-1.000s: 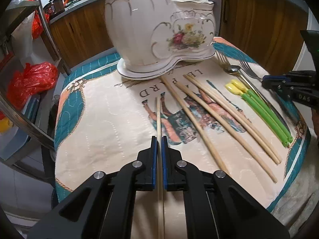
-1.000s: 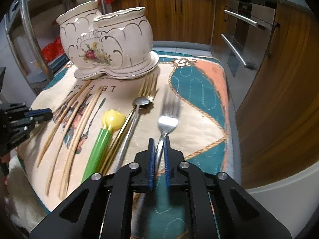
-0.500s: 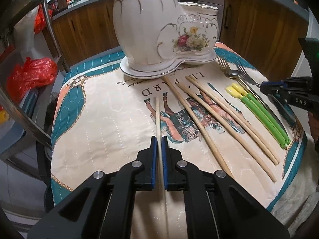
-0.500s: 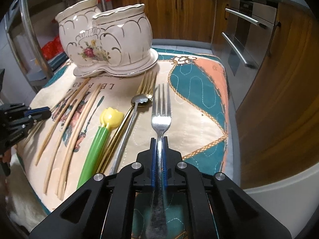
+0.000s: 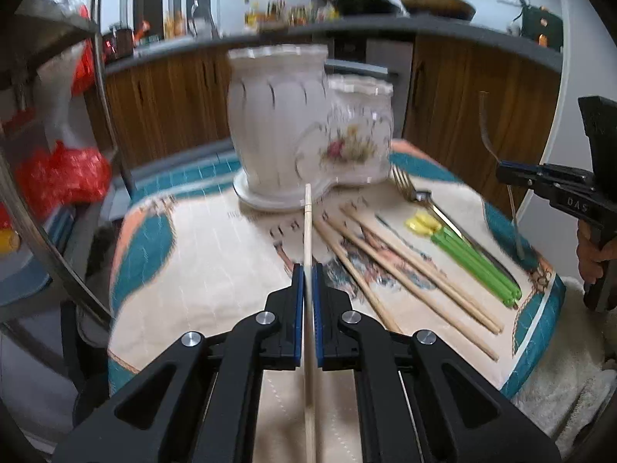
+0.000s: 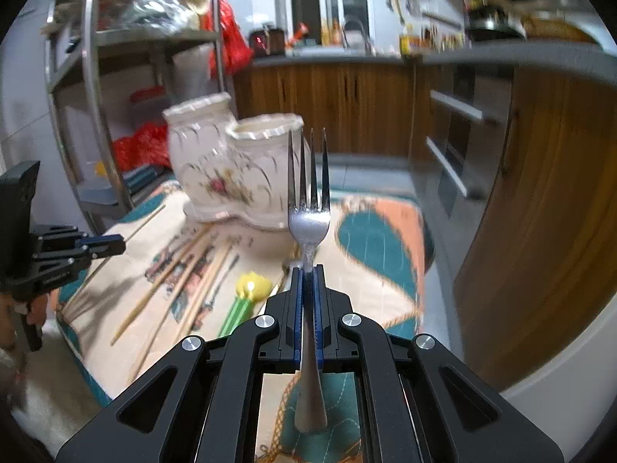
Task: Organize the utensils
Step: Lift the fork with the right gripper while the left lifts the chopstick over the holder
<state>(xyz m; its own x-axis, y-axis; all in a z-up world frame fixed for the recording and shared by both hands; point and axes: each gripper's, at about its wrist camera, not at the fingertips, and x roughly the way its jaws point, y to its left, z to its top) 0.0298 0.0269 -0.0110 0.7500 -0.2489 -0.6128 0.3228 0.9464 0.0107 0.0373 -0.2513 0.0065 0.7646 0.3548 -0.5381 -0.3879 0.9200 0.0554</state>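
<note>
Both grippers are loaded, so the step in hand looks like the carry from the cloth to the ceramic holder. The left gripper (image 5: 307,270) has its fingers pressed together on a single wooden chopstick (image 5: 307,227), which runs forward between the pads and points toward the holder's base. The right gripper (image 6: 307,272) pinches a silver fork (image 6: 308,208) by the neck of its handle, tines up and forward, clear of the cloth; in the left view the same fork hangs from that gripper off to the right. The two-cup ceramic holder (image 6: 235,166) stands at the far side of the patterned cloth (image 5: 200,262), a taller cup and a shorter one joined on one base, both mouths open. Left lying on the cloth are three more chopsticks (image 5: 405,266), a pair of green chopsticks with yellow tops (image 5: 470,258), and a gold fork (image 5: 405,185) beside a spoon (image 5: 424,195) near the holder's foot. The next move probably calls for raising each piece above its cup's rim, tipping it toward upright, and lowering it in before letting go. Which cup takes which kind cannot be told from here. The chopstick is long and held near its middle, so its far tip could knock the rim if brought in too low.
</note>
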